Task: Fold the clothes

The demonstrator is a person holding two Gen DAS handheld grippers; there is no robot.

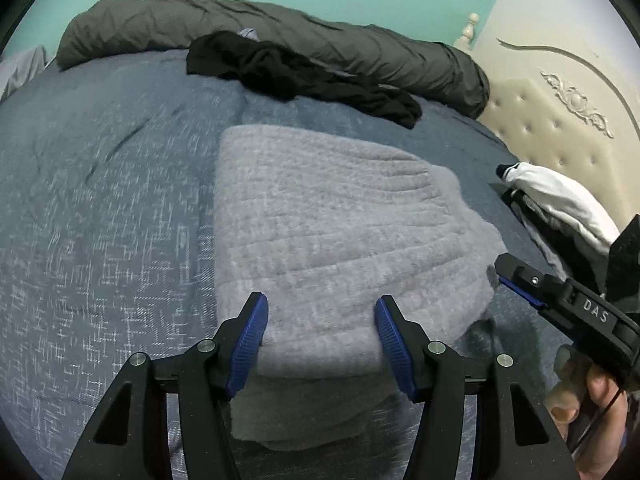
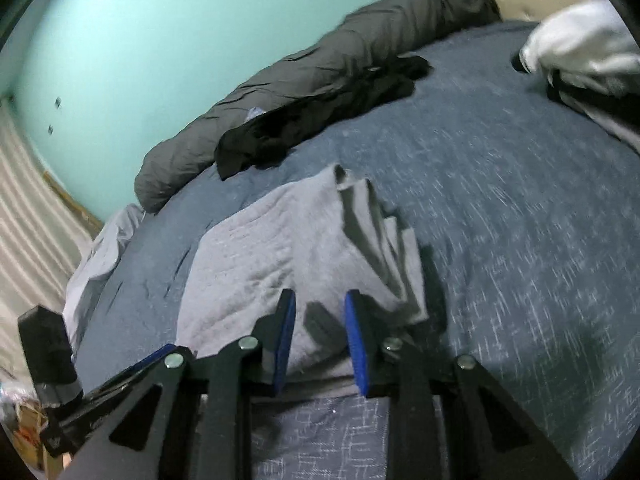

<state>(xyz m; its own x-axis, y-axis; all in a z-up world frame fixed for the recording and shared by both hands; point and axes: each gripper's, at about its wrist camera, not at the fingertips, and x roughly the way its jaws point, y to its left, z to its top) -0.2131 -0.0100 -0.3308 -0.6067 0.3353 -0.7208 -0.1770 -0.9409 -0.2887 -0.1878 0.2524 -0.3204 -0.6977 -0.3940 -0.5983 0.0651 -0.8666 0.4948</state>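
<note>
A grey textured garment (image 1: 320, 216) lies folded on the blue bedspread (image 1: 100, 220). My left gripper (image 1: 320, 304) hovers over its near edge with the jaws wide apart and open, the cloth spread beneath and between the pads. My right gripper (image 2: 320, 296) sits at the garment's right side (image 2: 280, 248), where the cloth is creased and slightly raised. Its jaws stand narrow with the cloth's edge in the gap, and the pads do not visibly press it. In the left wrist view the right gripper (image 1: 502, 268) comes in from the right, held by a hand (image 1: 592, 400).
A crumpled black garment (image 1: 296, 72) lies at the far side, in front of a long rolled dark-grey duvet (image 1: 360, 52). White and dark clothes (image 1: 560, 204) are piled at the right by the cream tufted headboard (image 1: 560, 128). A teal wall stands behind.
</note>
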